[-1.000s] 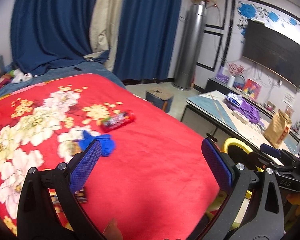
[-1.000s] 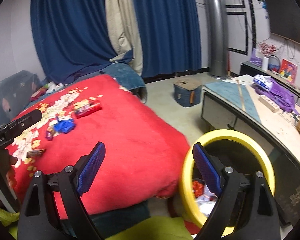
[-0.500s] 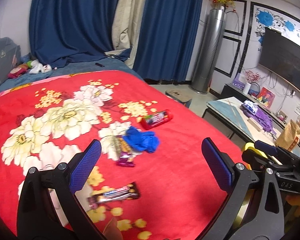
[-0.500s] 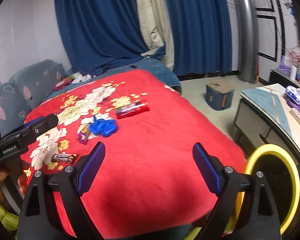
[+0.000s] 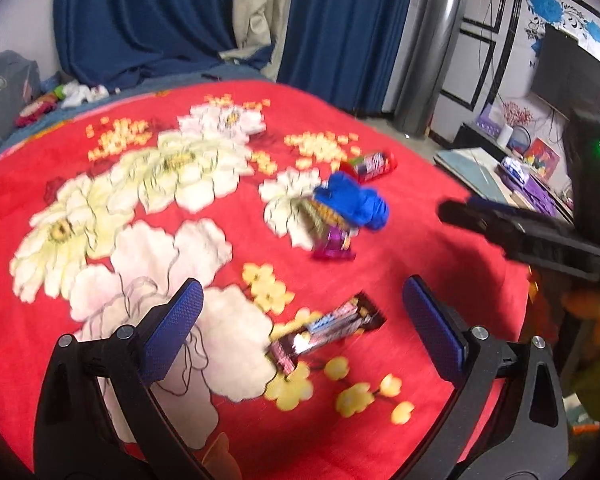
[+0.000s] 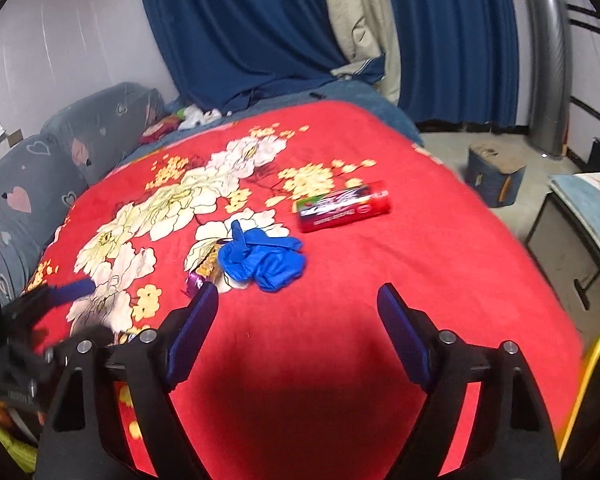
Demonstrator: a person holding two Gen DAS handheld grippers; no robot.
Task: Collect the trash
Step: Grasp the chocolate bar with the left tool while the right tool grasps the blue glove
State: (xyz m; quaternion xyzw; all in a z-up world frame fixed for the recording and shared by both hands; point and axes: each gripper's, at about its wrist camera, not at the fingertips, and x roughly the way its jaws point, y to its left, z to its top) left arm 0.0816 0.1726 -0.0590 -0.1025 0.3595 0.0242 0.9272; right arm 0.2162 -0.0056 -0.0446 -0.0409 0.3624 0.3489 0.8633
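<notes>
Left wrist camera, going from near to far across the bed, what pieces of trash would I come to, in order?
Dark candy bar wrapper between the open fingers of the left gripper → purple foil wrapper → crumpled blue glove → red tube-shaped package.

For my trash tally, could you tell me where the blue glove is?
The blue glove lies mid-blanket, between the red snack tube and a purple wrapper.

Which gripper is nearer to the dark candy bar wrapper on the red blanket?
Left. The left gripper is open right over the candy bar wrapper; the right gripper is open farther off, near the blue glove.
</notes>
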